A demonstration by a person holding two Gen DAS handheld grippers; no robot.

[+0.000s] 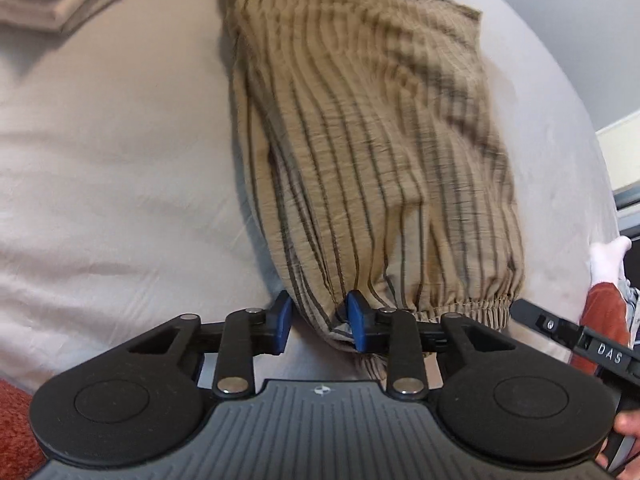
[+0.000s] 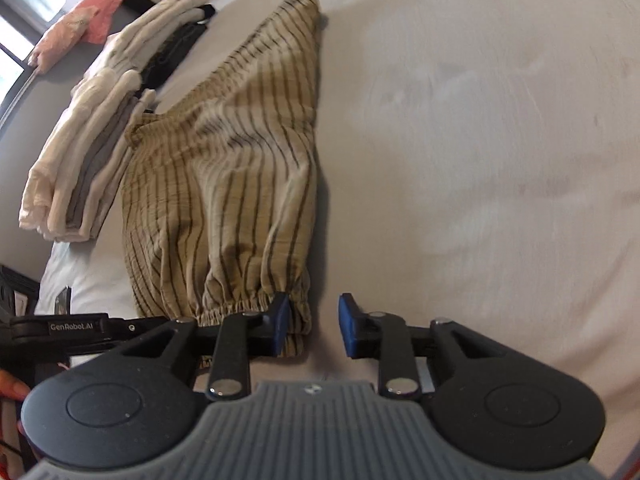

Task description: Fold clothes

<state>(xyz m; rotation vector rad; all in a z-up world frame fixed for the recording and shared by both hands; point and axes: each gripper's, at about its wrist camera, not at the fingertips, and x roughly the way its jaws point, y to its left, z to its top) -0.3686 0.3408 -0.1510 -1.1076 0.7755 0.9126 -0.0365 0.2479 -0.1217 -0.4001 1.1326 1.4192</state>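
Note:
Tan shorts with dark stripes [image 1: 360,128] lie on the beige bed sheet [image 1: 112,168], elastic waistband [image 1: 472,306] nearest me. My left gripper [image 1: 320,322] is open, its jaws either side of the waistband's left corner, cloth between them. In the right wrist view the same shorts [image 2: 224,168] stretch away, and my right gripper [image 2: 314,326] is open at the waistband's right corner [image 2: 298,320], the left finger [image 2: 280,322] against the cloth, the right finger over bare sheet.
A stack of folded pale clothes [image 2: 88,152] lies left of the shorts, also at the top left in the left wrist view [image 1: 48,4]. A pink item [image 2: 80,24] lies beyond. The sheet [image 2: 480,140] spreads to the right.

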